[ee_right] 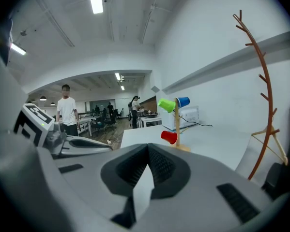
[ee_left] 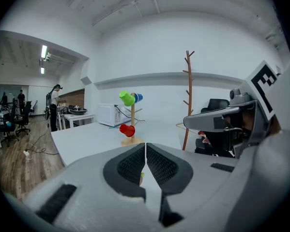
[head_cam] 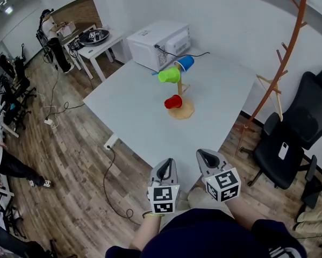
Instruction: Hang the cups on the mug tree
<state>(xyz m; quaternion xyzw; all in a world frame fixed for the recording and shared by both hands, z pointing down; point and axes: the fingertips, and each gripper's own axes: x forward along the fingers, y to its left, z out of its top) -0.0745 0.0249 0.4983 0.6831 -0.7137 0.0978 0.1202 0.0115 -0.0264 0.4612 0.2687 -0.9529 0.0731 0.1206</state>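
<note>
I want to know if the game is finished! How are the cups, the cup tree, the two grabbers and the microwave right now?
green cup: hanging on an upper peg
blue cup: hanging on an upper peg
red cup: hanging on a lower peg
mug tree: upright, holding all three cups
left gripper: shut, empty
right gripper: shut, empty
microwave: door closed

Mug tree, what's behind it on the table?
A white microwave with a black cable stands behind the mug tree. The green cup and blue cup hide the tabletop between them.
</note>
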